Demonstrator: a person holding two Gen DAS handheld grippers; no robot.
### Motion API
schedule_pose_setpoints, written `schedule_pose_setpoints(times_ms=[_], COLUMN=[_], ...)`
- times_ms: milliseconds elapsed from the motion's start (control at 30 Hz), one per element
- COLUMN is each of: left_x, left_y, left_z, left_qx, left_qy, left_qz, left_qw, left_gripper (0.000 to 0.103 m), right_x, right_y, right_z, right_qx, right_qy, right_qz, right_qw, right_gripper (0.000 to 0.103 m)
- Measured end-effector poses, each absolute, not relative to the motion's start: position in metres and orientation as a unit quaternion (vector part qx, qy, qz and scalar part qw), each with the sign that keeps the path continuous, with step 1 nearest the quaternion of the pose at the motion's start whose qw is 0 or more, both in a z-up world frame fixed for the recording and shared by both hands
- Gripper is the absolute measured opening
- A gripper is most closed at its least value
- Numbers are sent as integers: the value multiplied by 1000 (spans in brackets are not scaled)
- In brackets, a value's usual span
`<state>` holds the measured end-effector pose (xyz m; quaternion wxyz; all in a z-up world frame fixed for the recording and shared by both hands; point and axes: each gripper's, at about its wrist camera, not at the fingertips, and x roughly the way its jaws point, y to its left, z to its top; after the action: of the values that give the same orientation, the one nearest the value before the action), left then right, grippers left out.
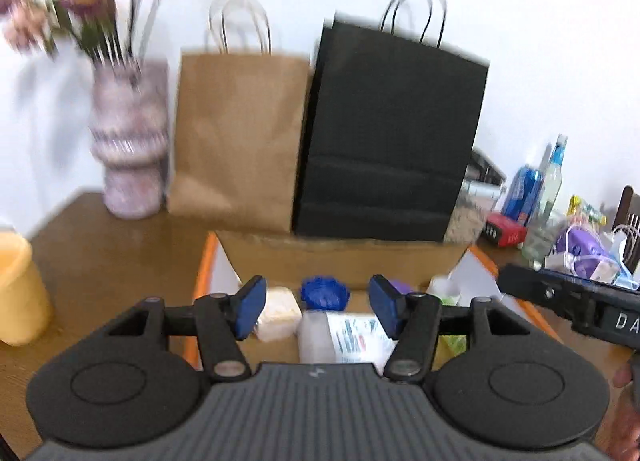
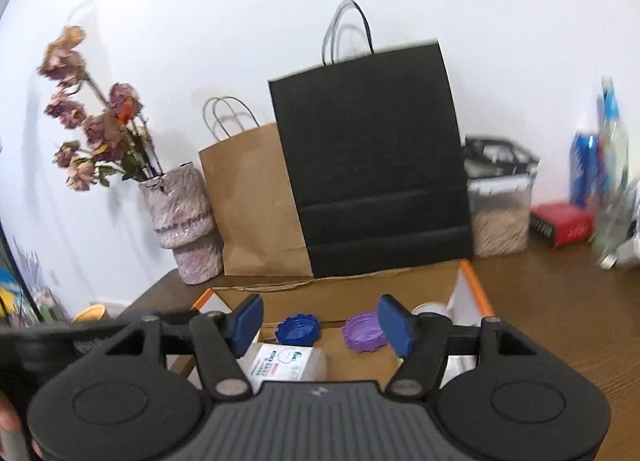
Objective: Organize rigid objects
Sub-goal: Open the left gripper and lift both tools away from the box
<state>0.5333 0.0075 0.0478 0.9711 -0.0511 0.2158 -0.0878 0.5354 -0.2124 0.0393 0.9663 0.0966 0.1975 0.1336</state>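
On the tabletop [image 2: 560, 301], a vase [image 2: 180, 217], a brown bag [image 2: 248, 201] and a black bag [image 2: 372, 161] stand behind an open cardboard box [image 2: 468, 281]. Inside lie a blue-capped bottle [image 1: 320, 325] and a purple lid [image 2: 364, 331]. Left hand-held gripper [image 1: 318, 307] and right hand-held gripper [image 2: 320, 325] hover spread above it, pinching nothing.
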Motion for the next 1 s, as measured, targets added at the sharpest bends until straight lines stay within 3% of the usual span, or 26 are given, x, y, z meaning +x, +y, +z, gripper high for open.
schedule_pose_setpoints(times_ms=[167, 267, 333, 400, 500, 1000], left_x=[473, 435, 407, 377, 338, 241], left_y=[6, 5, 2, -1, -2, 4], left_z=[81, 89, 89, 81, 62, 50], left_qx=[-21, -13, -8, 7, 23, 9], left_qy=[151, 123, 102, 68, 12, 8], left_qz=[-44, -37, -41, -45, -34, -38], left_qw=[987, 992, 994, 997, 999, 999], left_gripper=[61, 71, 79, 89, 98, 103], right_x=[485, 451, 426, 397, 358, 263], right_y=[-221, -227, -231, -234, -235, -237], right_z=[72, 77, 72, 60, 45, 37], right_qx=[47, 18, 8, -7, -27, 5], right_qy=[149, 123, 94, 47, 2, 11], right_qz=[108, 86, 77, 71, 64, 74], right_qw=[982, 989, 993, 996, 998, 997], right_gripper=[69, 77, 92, 100, 102, 103])
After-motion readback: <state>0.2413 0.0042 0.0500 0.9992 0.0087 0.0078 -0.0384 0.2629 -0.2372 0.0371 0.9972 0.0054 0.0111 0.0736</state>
